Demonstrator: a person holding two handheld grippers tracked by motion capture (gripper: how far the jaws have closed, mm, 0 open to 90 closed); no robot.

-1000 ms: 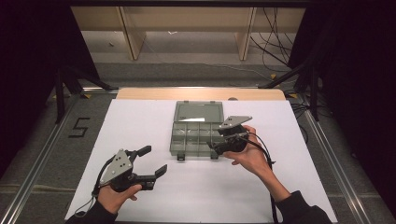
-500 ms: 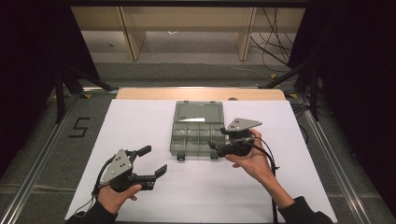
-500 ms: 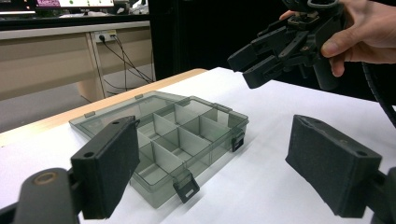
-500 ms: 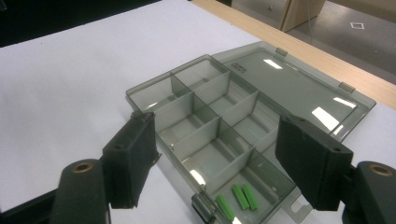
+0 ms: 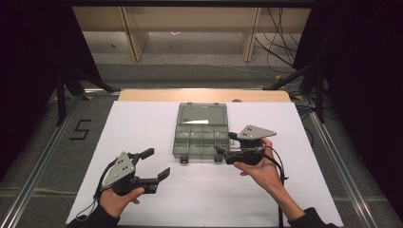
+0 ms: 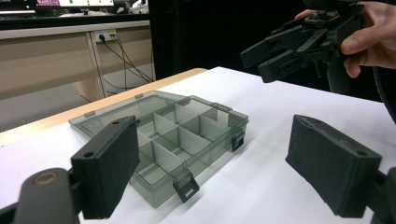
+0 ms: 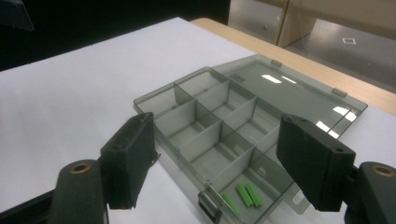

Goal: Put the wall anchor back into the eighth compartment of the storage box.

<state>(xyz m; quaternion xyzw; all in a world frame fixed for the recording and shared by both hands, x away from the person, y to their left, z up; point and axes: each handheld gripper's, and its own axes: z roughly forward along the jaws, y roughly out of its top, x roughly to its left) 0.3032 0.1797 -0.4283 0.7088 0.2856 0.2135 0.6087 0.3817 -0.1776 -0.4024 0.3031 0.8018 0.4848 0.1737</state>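
Two hand-held grippers are seen over a white sheet (image 5: 142,128) that covers the table; between them lies a smoky transparent organiser box (image 5: 201,137), its lid (image 5: 202,114) thrown fully back and lying flat on the far side; the box sits at the middle of the sheet, nearer the right gripper than the left.

The left gripper (image 5: 151,164) is held low over the near left part of the sheet, well apart from the box, by the person's left hand (image 5: 116,199); its jaws are spread wide with nothing between them, as is confirmed in the left gripper view, where the box is framed between the two black pads (image 6: 111,172) and two dark latches (image 6: 186,186) are seen on the box's near wall.

The right gripper (image 5: 223,142) is held by the right hand (image 5: 261,168) just beside the right near corner of the box, pointing toward it; in the right gripper view its jaws are likewise seen wide apart and empty, raised above the box.

Several compartments are formed by the dividers; in the one nearest the right gripper's camera, three small green pieces (image 7: 243,196) are seen lying side by side on the floor of the box; the other compartments in sight appear bare.

A wooden table edge (image 5: 204,95) is visible beyond the sheet; the numeral 5 (image 5: 81,129) is marked on the floor at left.
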